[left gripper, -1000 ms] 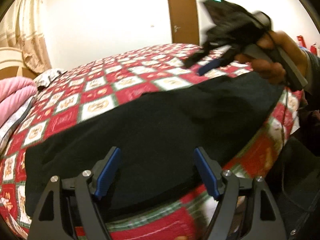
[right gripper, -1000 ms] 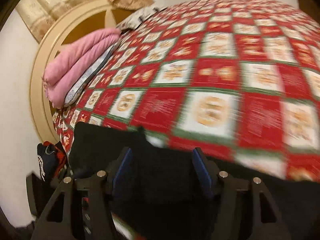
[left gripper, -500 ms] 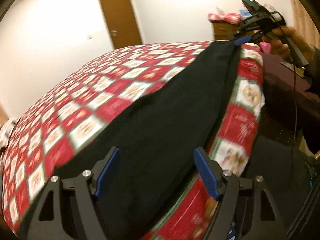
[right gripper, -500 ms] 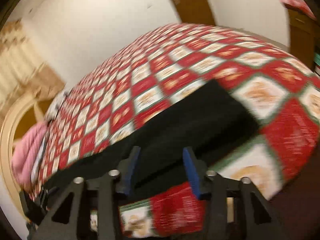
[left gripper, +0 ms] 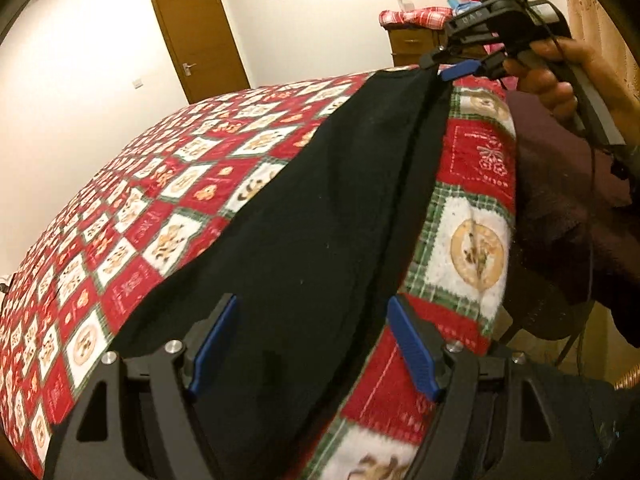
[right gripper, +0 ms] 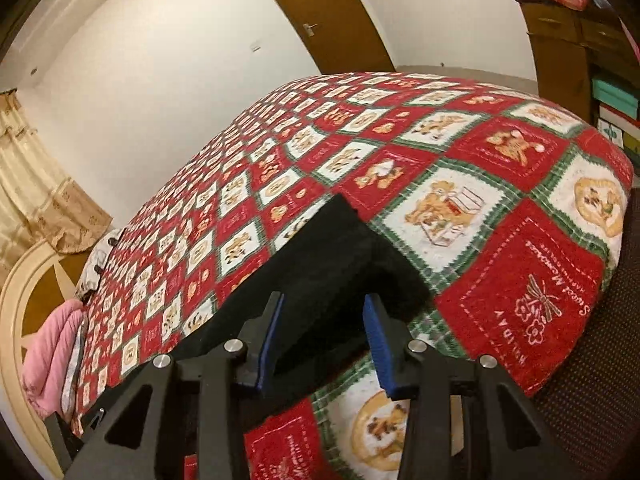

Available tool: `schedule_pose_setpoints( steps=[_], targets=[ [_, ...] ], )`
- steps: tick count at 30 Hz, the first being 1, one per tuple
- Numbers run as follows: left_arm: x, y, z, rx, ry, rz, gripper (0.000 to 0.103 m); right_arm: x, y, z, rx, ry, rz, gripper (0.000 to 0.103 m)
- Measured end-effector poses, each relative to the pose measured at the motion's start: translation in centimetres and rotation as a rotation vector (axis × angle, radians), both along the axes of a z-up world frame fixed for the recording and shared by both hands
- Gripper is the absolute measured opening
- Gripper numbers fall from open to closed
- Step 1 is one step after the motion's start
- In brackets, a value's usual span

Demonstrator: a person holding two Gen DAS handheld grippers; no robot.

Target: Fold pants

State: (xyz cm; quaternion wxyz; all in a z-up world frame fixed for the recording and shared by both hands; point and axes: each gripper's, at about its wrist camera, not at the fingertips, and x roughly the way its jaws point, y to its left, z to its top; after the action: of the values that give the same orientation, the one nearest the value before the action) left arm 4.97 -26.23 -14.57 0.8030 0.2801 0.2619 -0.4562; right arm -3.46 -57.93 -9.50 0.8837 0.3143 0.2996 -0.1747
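Black pants [left gripper: 320, 216] lie stretched along the near edge of a bed with a red, green and white patchwork quilt [left gripper: 168, 208]. My left gripper [left gripper: 312, 332] is open, its blue pads on either side of the pants' near end, close above the cloth. My right gripper [left gripper: 444, 70] shows at the far end of the pants in the left wrist view, held in a hand. In the right wrist view the right gripper [right gripper: 324, 328] is open, straddling the other end of the pants [right gripper: 320, 264] at the quilt [right gripper: 480, 184] edge.
A brown door [left gripper: 200, 36] is in the far wall. A wooden dresser [left gripper: 412, 42] with plaid cloth on top stands behind the bed. Pink bedding [right gripper: 48, 360] lies by a cream headboard [right gripper: 16, 304]. The person's dark clothing [left gripper: 568, 216] is at the right.
Both grippers have swung along the bed edge to opposite ends of the pants. The right gripper moved away to the far end and came down over the cloth.
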Motion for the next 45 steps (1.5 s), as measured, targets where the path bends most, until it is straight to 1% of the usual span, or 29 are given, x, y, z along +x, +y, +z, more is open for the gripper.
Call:
schedule_pose_setpoints(
  steps=[1,5,7,9,12,13,14,15,16,17,19,21,22,23,25,27,30,33,35,38,40,42,43,45],
  targets=[
    [0.1,-0.3,-0.1,0.003,0.004,0.002,0.078,-0.1,-0.1,-0.2,0.005,-0.005,-0.001,0.034],
    [0.6,-1.2,-0.8,0.009,0.004,0.031,0.078,0.4,0.0,-1.1,0.024,-0.013,0.019,0.034],
    [1.1,-1.4,-0.9,-0.003,0.03,0.049,0.078,0.8,0.5,-1.3,0.017,-0.009,0.036,0.034],
    [1.3,-1.5,-1.3,0.0,0.05,0.052,0.078,1.0,0.8,-1.3,0.014,-0.009,0.045,0.034],
    [0.8,-1.7,-1.7,0.01,0.038,0.035,0.078,1.2,0.9,-1.5,0.0,-0.014,0.049,0.034],
    [0.6,-1.7,-1.8,0.014,0.026,0.03,0.078,1.2,1.0,-1.5,-0.006,-0.017,0.049,0.023],
    [0.6,-1.7,-1.8,0.012,0.025,0.027,0.075,1.3,1.0,-1.6,-0.015,-0.019,0.05,0.008],
    [0.6,-1.7,-1.7,0.008,0.035,0.02,0.071,1.4,1.0,-1.7,-0.02,-0.02,0.051,0.007],
    [0.7,-1.6,-1.6,0.006,0.047,0.011,0.058,1.4,1.1,-1.7,-0.022,-0.027,0.052,0.006],
    [0.7,-1.7,-1.6,0.007,0.053,0.002,0.042,1.4,1.1,-1.8,-0.024,-0.03,0.054,0.004],
    [0.5,-1.8,-1.4,0.018,0.048,-0.015,0.027,1.3,1.2,-1.6,-0.031,-0.045,0.06,0.004],
    [0.2,-1.7,-1.3,0.013,0.045,-0.028,0.024,1.2,1.4,-1.2,-0.045,-0.059,0.067,0.004],
    [0.1,-1.7,-1.3,0.013,0.05,-0.04,0.017,1.1,1.6,-0.8,-0.054,-0.071,0.074,0.003],
    [0.0,-1.7,-1.3,0.015,0.056,-0.048,0.015,1.0,1.8,-0.6,-0.06,-0.081,0.079,0.003],
    [-0.1,-1.5,-1.1,0.003,0.064,-0.052,0.015,0.8,2.1,0.1,-0.077,-0.102,0.086,0.003],
    [-0.1,-1.1,-0.9,-0.013,0.078,-0.053,0.013,0.5,2.2,0.7,-0.084,-0.118,0.087,0.003],
    [0.0,-0.7,-0.4,-0.041,0.102,-0.053,0.013,-0.4,1.9,1.5,-0.063,-0.135,0.087,0.003],
    [-0.3,-0.6,-0.8,-0.04,0.115,-0.065,0.013,-0.6,1.7,1.2,-0.063,-0.105,0.073,0.003],
    [-0.6,-0.9,-1.6,-0.02,0.112,-0.068,0.013,-0.4,1.2,0.0,-0.051,-0.058,0.059,0.003],
    [-0.9,-0.9,-2.1,-0.017,0.095,-0.068,0.013,-0.2,0.3,-1.6,-0.017,0.002,0.049,0.003],
    [-0.8,-0.9,-1.9,-0.019,0.095,-0.062,0.014,-0.4,-0.3,-1.7,0.003,0.003,0.044,0.004],
    [-0.8,-0.7,-1.7,-0.024,0.098,-0.056,0.015,-0.9,-0.7,-1.3,-0.02,0.003,0.003,0.006],
    [-0.9,-0.7,-1.7,-0.023,0.099,-0.056,0.015,-1.2,-0.9,-1.0,-0.03,-0.007,-0.008,0.01],
    [-1.1,-0.6,-1.6,-0.026,0.095,-0.056,0.016,-2.0,-1.2,-0.3,-0.069,-0.014,-0.06,0.023]
  ],
)
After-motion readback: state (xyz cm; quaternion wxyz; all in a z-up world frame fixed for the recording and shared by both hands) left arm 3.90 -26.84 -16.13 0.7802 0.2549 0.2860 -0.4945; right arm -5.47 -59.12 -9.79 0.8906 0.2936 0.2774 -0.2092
